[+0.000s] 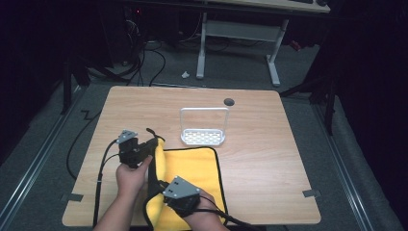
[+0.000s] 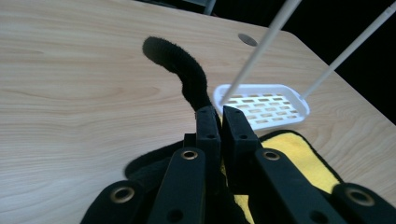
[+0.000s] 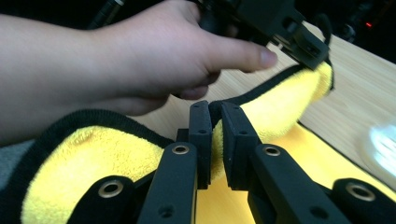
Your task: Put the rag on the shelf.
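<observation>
At the near edge of the table (image 1: 269,144) the right gripper (image 1: 166,196) is nearest, held in the person's right hand (image 1: 204,219). In the right gripper view its jaws are pressed together on the black-bordered edge of the yellow cloth (image 1: 192,166), with the yellow pile squeezed between them. The left gripper (image 1: 155,143), held by the left hand (image 1: 130,175), is a little farther in; in the left gripper view its jaws are closed on the cloth's edge, and a black loop (image 2: 180,65) rises from the tips and curls to the left.

Beyond the cloth, near it but apart, stands a white perforated tray (image 1: 203,137) with a tall thin wire handle (image 1: 204,110). A dark round hole (image 1: 229,102) is in the tabletop behind it. On the floor behind the table are the white legs of a desk (image 1: 240,33) and black cables (image 1: 139,62).

The cloth lies at the front middle of the table. Its left side is lifted and folded over between the two grippers, while the right part lies flat. It is fluffy, bright yellow, with black trim around.
</observation>
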Available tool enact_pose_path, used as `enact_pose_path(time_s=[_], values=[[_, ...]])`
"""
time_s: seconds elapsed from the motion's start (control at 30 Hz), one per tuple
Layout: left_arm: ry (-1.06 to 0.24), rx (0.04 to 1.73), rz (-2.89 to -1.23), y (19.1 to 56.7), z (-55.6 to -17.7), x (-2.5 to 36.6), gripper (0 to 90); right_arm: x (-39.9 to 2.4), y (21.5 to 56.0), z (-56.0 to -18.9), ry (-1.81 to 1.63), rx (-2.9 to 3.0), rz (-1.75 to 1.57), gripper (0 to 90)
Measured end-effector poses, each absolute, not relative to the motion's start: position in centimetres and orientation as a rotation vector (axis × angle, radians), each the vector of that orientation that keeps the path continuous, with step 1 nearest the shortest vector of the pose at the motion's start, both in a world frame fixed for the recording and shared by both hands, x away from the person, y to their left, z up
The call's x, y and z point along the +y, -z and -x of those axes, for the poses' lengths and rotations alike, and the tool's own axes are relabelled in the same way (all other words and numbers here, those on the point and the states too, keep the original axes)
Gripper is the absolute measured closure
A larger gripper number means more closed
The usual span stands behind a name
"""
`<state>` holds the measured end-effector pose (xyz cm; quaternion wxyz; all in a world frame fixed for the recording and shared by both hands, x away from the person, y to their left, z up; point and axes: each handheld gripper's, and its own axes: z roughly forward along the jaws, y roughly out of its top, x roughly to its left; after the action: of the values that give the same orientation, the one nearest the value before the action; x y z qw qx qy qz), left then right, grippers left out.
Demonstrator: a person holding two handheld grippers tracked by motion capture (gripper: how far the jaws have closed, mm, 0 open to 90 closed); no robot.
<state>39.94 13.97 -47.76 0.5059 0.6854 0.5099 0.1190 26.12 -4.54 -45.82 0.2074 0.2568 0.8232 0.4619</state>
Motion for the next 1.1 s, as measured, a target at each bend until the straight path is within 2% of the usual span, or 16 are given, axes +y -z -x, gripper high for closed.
enact_pose_path(time_s=[0.27, 0.6, 0.77, 1.1], values=[[-0.279, 1.184, -1.699, 48.0, -40.4, 8.4, 85.6, -10.1, 47.5, -25.8, -1.242, 2.26, -0.833, 83.7], [-0.284, 1.161, -1.726, 47.9, -40.2, 4.9, 85.4, -14.4, 48.0, -25.0, -1.187, 2.238, -0.891, 83.4], [-0.279, 1.172, -1.74, 48.1, -40.3, 3.1, 85.3, -15.8, 48.7, -24.7, -1.159, 2.244, -0.92, 83.2], [-0.273, 1.152, -1.748, 47.8, -40.3, 1.9, 84.9, -17.4, 48.3, -24.7, -1.177, 2.219, -0.965, 83.0]])
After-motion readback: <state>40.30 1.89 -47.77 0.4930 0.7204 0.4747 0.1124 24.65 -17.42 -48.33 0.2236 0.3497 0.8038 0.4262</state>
